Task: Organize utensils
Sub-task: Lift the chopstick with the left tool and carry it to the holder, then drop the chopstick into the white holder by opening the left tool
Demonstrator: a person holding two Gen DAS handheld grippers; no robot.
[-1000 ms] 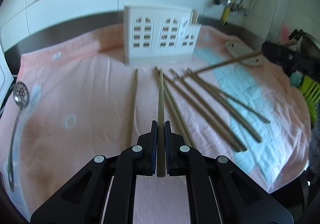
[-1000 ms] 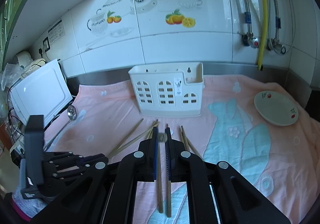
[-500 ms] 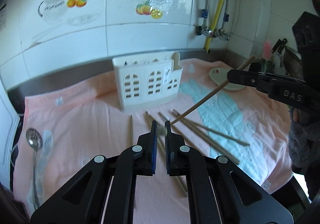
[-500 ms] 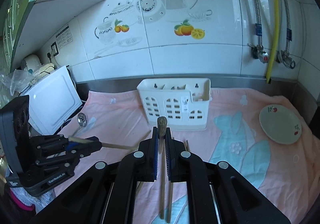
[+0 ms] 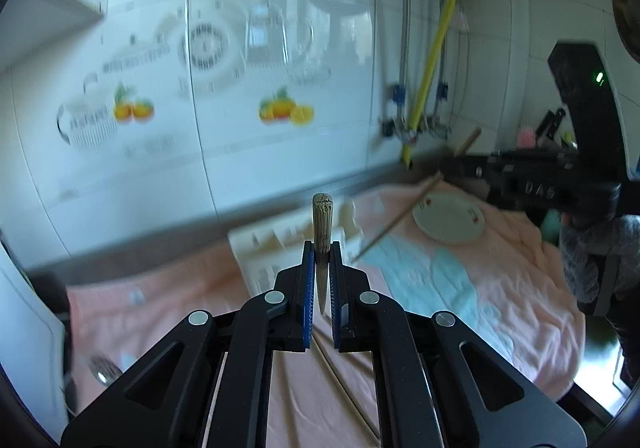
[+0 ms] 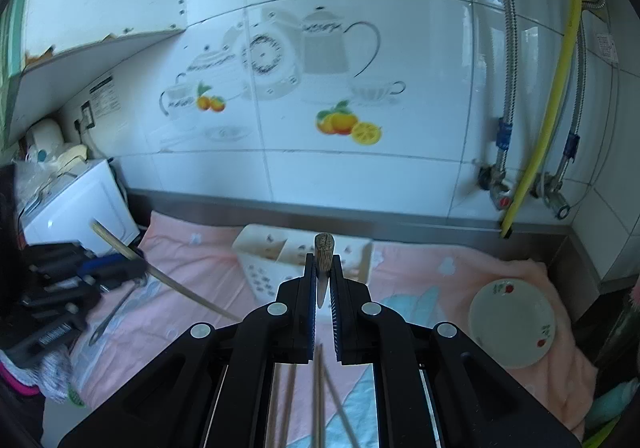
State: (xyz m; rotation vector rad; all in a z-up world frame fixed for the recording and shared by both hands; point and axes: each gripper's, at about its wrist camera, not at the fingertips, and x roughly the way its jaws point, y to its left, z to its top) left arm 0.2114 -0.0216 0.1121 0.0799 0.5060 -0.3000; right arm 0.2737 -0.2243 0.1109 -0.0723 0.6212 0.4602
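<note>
My left gripper [image 5: 321,252] is shut on a wooden chopstick [image 5: 321,226] whose blunt end points up toward the camera. My right gripper [image 6: 323,264] is shut on another chopstick [image 6: 323,252], held the same way. Both are lifted above the pink cloth. The white utensil holder [image 6: 276,248] stands behind the fingers in both views, also in the left wrist view [image 5: 276,240]. Several loose chopsticks [image 6: 320,400] lie on the cloth below. The right gripper and its chopstick [image 5: 396,218] show at the right of the left wrist view; the left gripper and its chopstick [image 6: 160,276] show at the left of the right wrist view.
A small white plate [image 6: 512,322] sits on the cloth at the right. A metal ladle [image 6: 112,316] lies at the left, near a white appliance [image 6: 76,204]. Tiled wall with pipes [image 6: 532,152] stands behind the counter.
Both grippers have lifted and tilted upward with their chopsticks, which now stand steeper. The view shows more wall and less cloth; the holder sits lower in both frames.
</note>
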